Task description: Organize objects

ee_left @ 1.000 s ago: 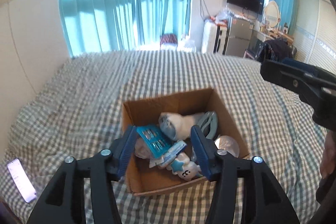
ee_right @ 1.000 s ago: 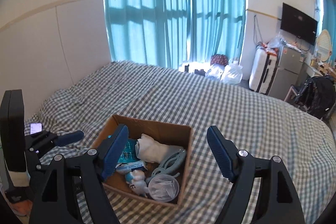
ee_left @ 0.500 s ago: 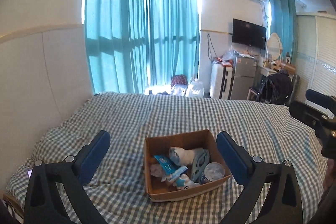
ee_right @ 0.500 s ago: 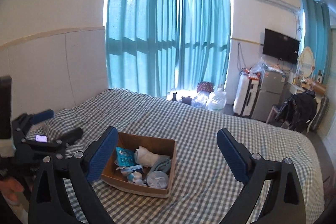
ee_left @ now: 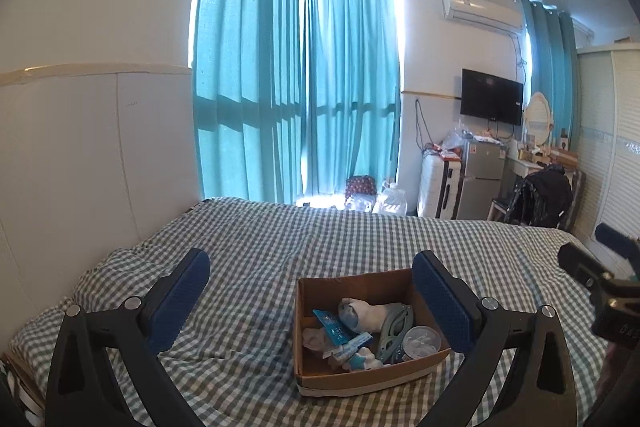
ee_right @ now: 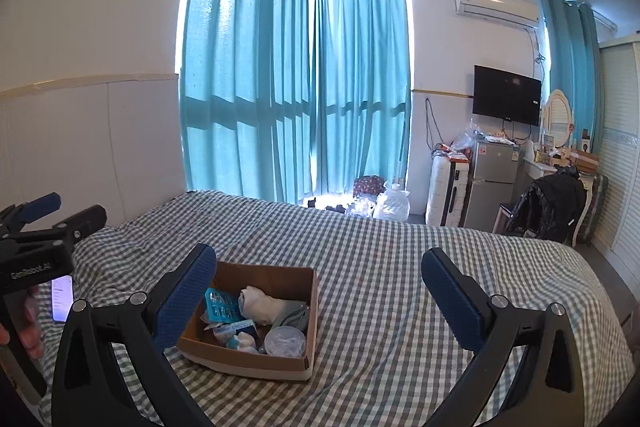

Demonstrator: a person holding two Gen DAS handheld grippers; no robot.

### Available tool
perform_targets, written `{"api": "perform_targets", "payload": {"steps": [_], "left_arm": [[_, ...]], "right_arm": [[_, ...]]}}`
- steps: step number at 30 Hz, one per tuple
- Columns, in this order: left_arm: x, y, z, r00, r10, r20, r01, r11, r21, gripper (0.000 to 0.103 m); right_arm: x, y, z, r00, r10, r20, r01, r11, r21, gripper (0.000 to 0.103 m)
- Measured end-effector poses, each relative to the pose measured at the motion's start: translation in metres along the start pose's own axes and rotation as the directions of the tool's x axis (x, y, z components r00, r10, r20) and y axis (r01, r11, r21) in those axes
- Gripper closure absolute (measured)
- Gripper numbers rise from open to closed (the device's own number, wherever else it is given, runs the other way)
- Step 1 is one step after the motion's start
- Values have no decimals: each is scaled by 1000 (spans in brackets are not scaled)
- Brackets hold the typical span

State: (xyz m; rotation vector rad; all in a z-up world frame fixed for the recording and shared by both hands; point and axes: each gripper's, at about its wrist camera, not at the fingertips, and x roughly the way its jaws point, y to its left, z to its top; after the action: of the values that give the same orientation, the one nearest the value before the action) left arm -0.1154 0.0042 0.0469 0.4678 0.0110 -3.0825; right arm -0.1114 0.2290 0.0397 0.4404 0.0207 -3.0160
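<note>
Backlit curtains (ee_left: 296, 87) glare; edges warp, corners perhaps vignetted.

Place: I see a home bedroom.
Evidence: checked bed (ee_left: 320, 239) beyond my fingers, teal curtains (ee_left: 348, 87), wall television (ee_left: 492, 101), fridge (ee_right: 494, 183).

A bed (ee_left: 320, 239) with a green-checked cover fills the foreground, a phone (ee_right: 63, 298) lying lit on its left side. Behind hang teal curtains (ee_left: 296, 87). Along the right wall — an air conditioner (ee_left: 482, 9), a television (ee_left: 492, 102), a white suitcase (ee_left: 439, 189) just beside a small fridge (ee_left: 482, 179).
</note>
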Motion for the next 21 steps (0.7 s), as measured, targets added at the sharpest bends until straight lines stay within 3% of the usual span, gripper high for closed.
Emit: {"api": "perform_targets", "payload": {"steps": [9, 15, 21], "left_arm": [[-3, -8, -56, 999, 27, -32, -28, 999, -24, 0], [1, -22, -69, 997, 45, -67, -42, 998, 38, 0], [6, -17, -77, 992, 45, -119, -42, 999, 23, 0]], "right_arm": [[9, -3, -55, 1000, -31, 6, 31, 1000, 7, 0], [19, -4, -68, 998, -47, -29, 47, 999, -4, 0], [21, -6, -78, 997, -54, -51, 55, 999, 1, 0]]}}
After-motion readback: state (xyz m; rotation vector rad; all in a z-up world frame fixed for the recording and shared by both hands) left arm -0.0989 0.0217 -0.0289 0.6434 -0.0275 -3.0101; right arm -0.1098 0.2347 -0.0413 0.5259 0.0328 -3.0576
